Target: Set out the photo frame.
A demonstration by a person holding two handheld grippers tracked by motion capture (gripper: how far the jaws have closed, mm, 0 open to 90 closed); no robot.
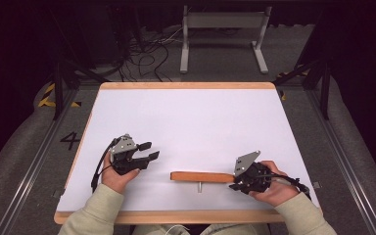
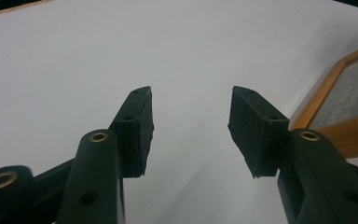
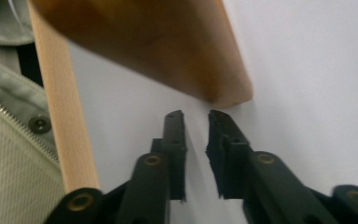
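At the near edge of the table point(image 1: 186, 100), two forearms in pale sleeves point(image 1: 95, 210) come in from the bottom of the high view. The right hand point(image 1: 274, 188) holds the right gripper point(image 1: 236, 183) low over the white top, near the right front corner. In the right gripper view its jaws stand narrow, with a slim gap and nothing between them; they have just been closing. Their tips sit just short of the corner of a wooden frame point(image 3: 168, 46), and I cannot tell whether they touch it.

The wooden frame point(image 1: 203, 177) stands on its edge just left of the right gripper, running left toward the middle of the table, with a small metal pin under it. In the left gripper view it shows at the right, with a grey panel inside the wooden border.

A little farther back and to the left, the left hand point(image 1: 117, 176) holds the left gripper point(image 1: 149, 151), well apart from the frame. Its jaws stand wide and empty over bare white surface.

Beyond the table lie dark floor, loose cables point(image 1: 147, 58) and a grey metal stand point(image 1: 223, 34).
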